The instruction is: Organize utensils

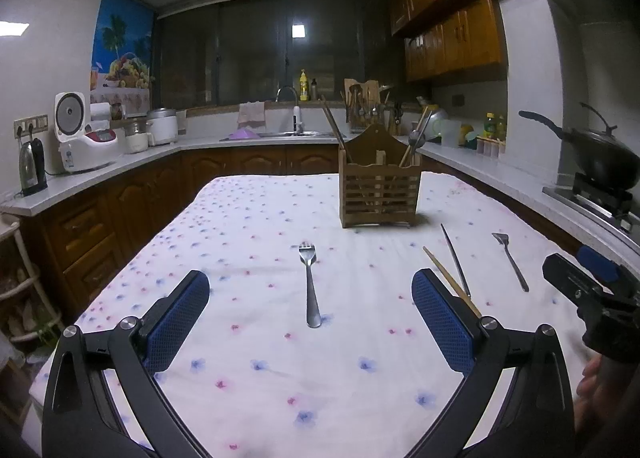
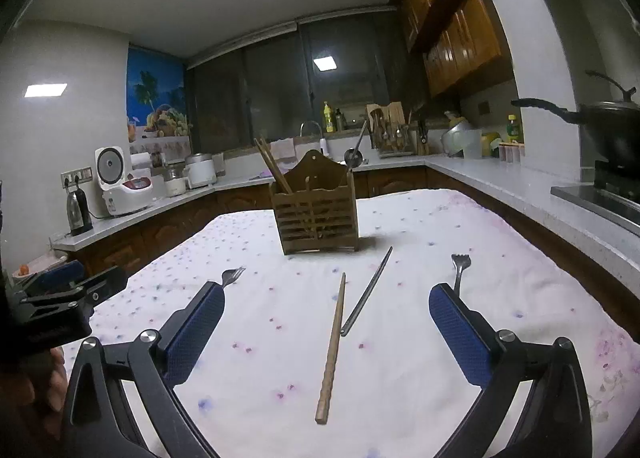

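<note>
Hovering with jaws apart and empty, the left gripper [image 1: 310, 322] frames a steel fork [image 1: 311, 285] lying mid-desk, handle toward it, long axis running toward the far edge. The right gripper [image 2: 326, 332], also spread and empty, frames a wooden chopstick [image 2: 333, 350] and a metal chopstick [image 2: 367, 292]; another fork [image 2: 459, 272] lies nearer the right edge. The wooden utensil holder [image 1: 378, 194] stands beyond.

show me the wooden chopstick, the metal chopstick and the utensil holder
wooden chopstick [image 2: 332, 350], right wrist view, mid-shaft.
metal chopstick [image 2: 367, 291], right wrist view, mid-shaft.
utensil holder [image 1: 379, 194], left wrist view, slatted front.
</note>
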